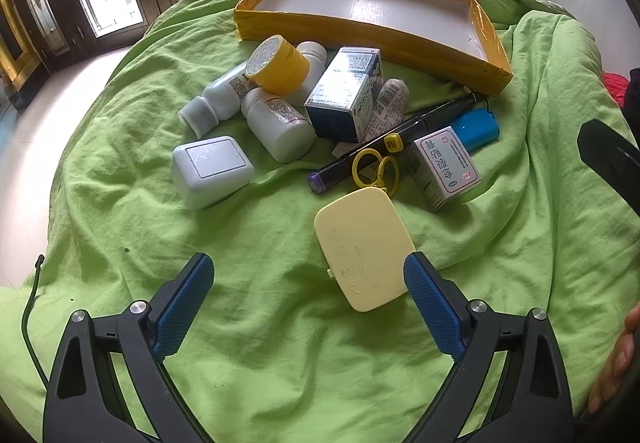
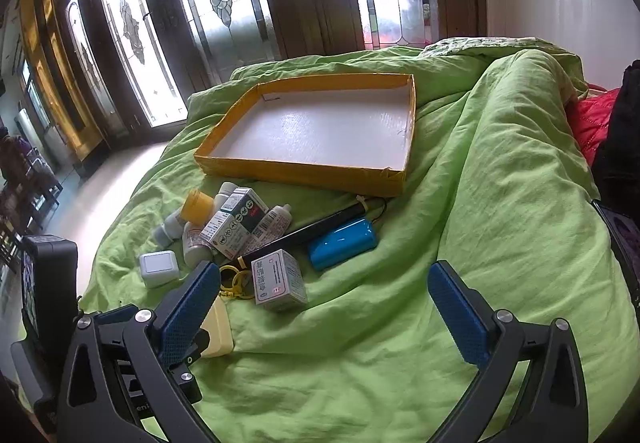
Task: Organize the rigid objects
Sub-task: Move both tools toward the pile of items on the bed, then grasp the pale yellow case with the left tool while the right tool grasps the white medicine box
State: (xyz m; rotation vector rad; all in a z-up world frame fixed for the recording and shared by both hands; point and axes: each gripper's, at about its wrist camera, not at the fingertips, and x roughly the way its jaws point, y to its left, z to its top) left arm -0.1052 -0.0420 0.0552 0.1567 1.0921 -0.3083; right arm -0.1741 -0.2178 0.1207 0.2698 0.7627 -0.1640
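Observation:
A heap of small rigid things lies on the green bedcover: white pill bottles, a yellow-capped jar, a blue-and-white carton, a black pen, a blue cylinder, a small white medicine box, a grey case and a pale yellow case. Behind them stands a yellow-rimmed tray with nothing in it. My left gripper is open, its right pad beside the yellow case. My right gripper is open and empty above the cover, near the medicine box.
Yellow plastic rings lie by the pen. The tray sits at the far end of the bed, with glass doors behind. A red and a dark cloth lie at the right. The left gripper's body shows at the right view's left edge.

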